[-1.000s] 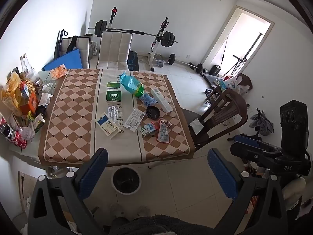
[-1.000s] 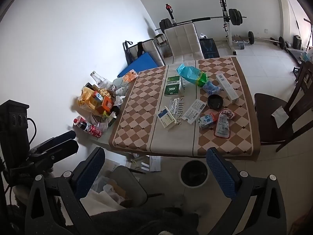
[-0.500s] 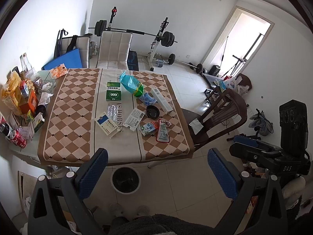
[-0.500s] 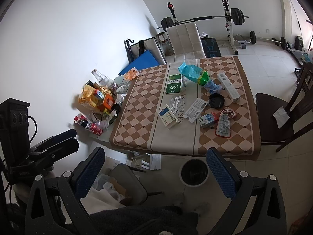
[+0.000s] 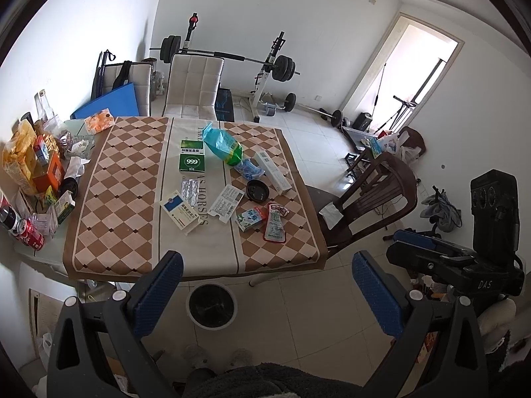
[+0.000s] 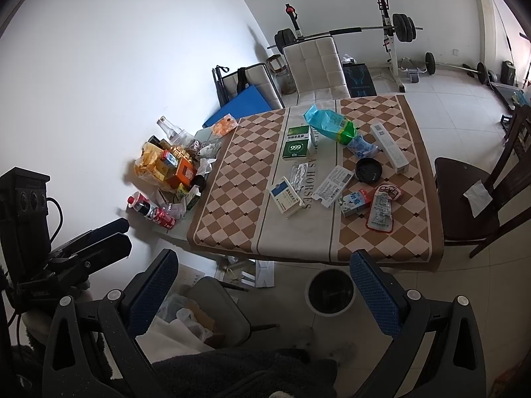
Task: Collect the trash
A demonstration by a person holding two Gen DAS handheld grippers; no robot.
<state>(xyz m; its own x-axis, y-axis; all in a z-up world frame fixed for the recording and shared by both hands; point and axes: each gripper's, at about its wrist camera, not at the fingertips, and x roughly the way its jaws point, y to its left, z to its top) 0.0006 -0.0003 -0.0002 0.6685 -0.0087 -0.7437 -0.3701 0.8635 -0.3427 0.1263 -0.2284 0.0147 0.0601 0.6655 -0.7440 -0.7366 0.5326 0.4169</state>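
Note:
A table with a brown checked cloth (image 5: 126,179) (image 6: 239,199) carries scattered trash: a green 999 box (image 5: 191,163) (image 6: 295,147), a teal bag (image 5: 221,144) (image 6: 330,122), a white-blue box (image 5: 181,211) (image 6: 287,200), a blister pack (image 5: 189,188), a black dish (image 5: 257,190) (image 6: 368,169), a red-white wrapper (image 5: 276,227) (image 6: 381,210). A black bin (image 5: 211,305) (image 6: 331,292) stands on the floor by the table's near edge. My left gripper (image 5: 265,295) and right gripper (image 6: 265,293) are open, empty, held back from the table.
A pile of snack packs, cans and bottles (image 5: 31,172) (image 6: 166,169) sits at the table's left end. A dark wooden chair (image 5: 371,195) (image 6: 471,199) stands to the right. A white chair (image 5: 194,88) and a weight bench (image 5: 265,66) are behind.
Both views have shifted only slightly; the table sits a touch farther off. Both grippers stay open and empty.

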